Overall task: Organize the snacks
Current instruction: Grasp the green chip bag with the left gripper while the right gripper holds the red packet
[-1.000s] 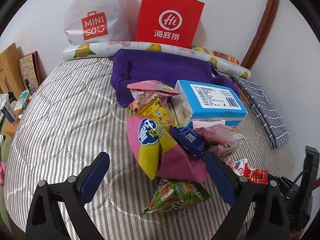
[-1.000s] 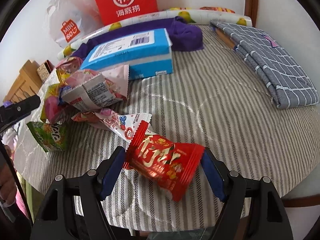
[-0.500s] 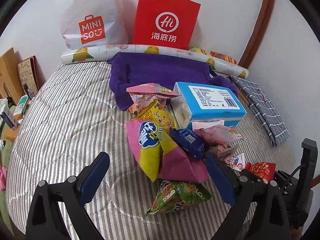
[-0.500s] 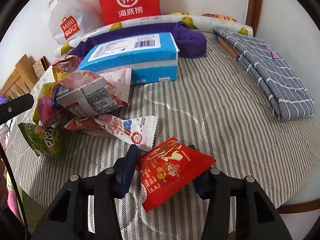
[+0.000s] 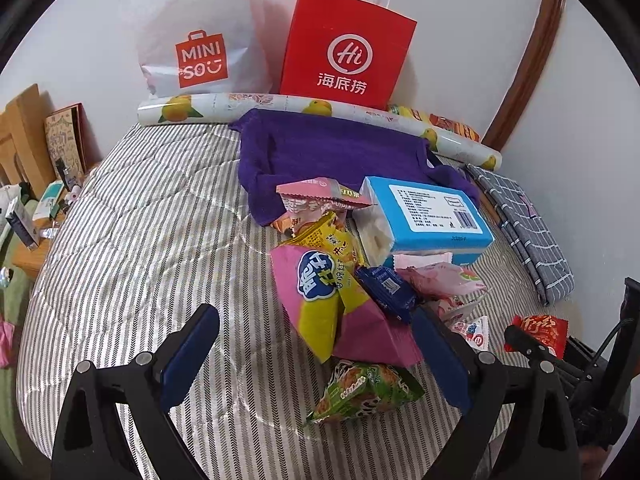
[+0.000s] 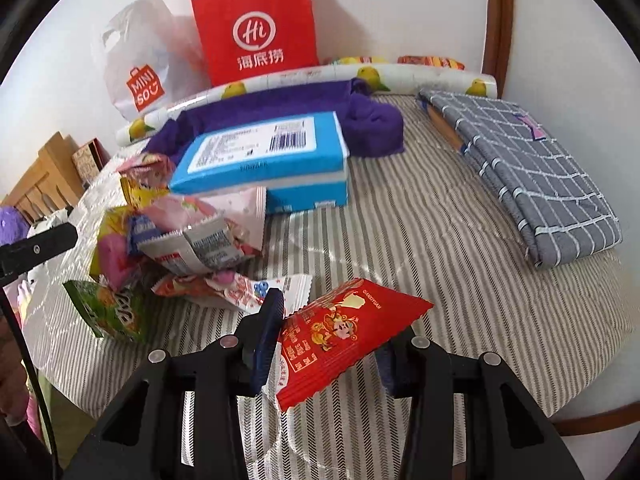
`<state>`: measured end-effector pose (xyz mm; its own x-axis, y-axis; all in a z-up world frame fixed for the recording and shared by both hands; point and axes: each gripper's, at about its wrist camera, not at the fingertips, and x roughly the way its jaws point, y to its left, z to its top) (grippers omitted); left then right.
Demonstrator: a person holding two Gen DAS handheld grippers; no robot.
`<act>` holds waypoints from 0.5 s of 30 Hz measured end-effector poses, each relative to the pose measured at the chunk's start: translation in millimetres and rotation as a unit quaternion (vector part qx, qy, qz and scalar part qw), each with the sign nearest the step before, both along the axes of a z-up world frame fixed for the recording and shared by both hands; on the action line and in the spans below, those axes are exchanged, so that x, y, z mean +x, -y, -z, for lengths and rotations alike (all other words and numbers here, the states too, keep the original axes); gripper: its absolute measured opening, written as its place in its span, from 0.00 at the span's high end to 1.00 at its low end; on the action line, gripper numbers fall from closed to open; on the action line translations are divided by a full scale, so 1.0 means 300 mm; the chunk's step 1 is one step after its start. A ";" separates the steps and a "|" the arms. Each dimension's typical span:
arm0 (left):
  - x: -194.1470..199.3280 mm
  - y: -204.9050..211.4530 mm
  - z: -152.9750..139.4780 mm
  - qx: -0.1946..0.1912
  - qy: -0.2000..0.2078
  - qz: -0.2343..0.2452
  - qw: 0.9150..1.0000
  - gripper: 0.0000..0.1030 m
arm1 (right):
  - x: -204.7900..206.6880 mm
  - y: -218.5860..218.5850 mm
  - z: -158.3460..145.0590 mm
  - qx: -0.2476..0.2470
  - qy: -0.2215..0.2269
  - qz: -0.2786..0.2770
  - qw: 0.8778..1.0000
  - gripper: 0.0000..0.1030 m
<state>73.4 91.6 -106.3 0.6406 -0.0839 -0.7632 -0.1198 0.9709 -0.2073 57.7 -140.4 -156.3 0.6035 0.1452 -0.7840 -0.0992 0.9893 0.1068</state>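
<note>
A heap of snack packets lies on the striped table: a pink and yellow bag [image 5: 328,312], a green packet [image 5: 360,392], a dark blue packet [image 5: 388,288] and pink packets [image 5: 436,280]. My left gripper [image 5: 316,344] is open, its fingers on either side of the pink and yellow bag. My right gripper [image 6: 332,340] is shut on a red snack packet [image 6: 344,336] and holds it above the table; the packet also shows in the left wrist view [image 5: 540,332].
A blue tissue box [image 6: 264,152] lies behind the heap on a purple cloth [image 5: 332,148]. A red paper bag [image 5: 344,48] and a white plastic bag [image 5: 196,40] stand at the wall. A folded grey cloth [image 6: 528,168] lies right.
My right gripper closed on the red packet and lifted it off the table. My left gripper stayed open and nearly still.
</note>
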 end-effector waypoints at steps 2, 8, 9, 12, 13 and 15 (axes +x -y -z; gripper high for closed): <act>-0.004 -0.005 -0.005 -0.002 -0.002 -0.001 1.000 0.06 | -0.003 0.009 -0.009 0.005 0.004 0.001 1.000 0.59; -0.024 -0.022 -0.006 -0.018 -0.010 0.001 1.000 0.06 | 0.004 0.023 -0.025 0.012 0.012 0.003 1.000 0.59; -0.030 -0.016 -0.002 -0.016 -0.012 0.004 1.000 0.06 | 0.006 0.024 -0.024 0.014 0.013 0.003 1.000 0.59; -0.045 0.018 0.014 -0.002 -0.019 0.019 1.000 0.05 | 0.008 0.022 -0.012 0.018 0.013 0.002 1.000 0.59; -0.049 0.029 0.021 0.001 -0.021 0.024 0.999 0.05 | 0.010 0.023 -0.002 0.019 0.011 0.002 1.000 0.59; -0.055 0.057 0.043 0.009 -0.029 0.034 0.999 0.05 | 0.009 0.024 0.012 0.024 0.006 0.000 1.000 0.59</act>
<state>56.8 74.6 -119.2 0.5877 -0.1123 -0.8012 -0.0642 0.9807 -0.1845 60.3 -147.6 -160.0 0.6126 0.1819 -0.7692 -0.1004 0.9832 0.1525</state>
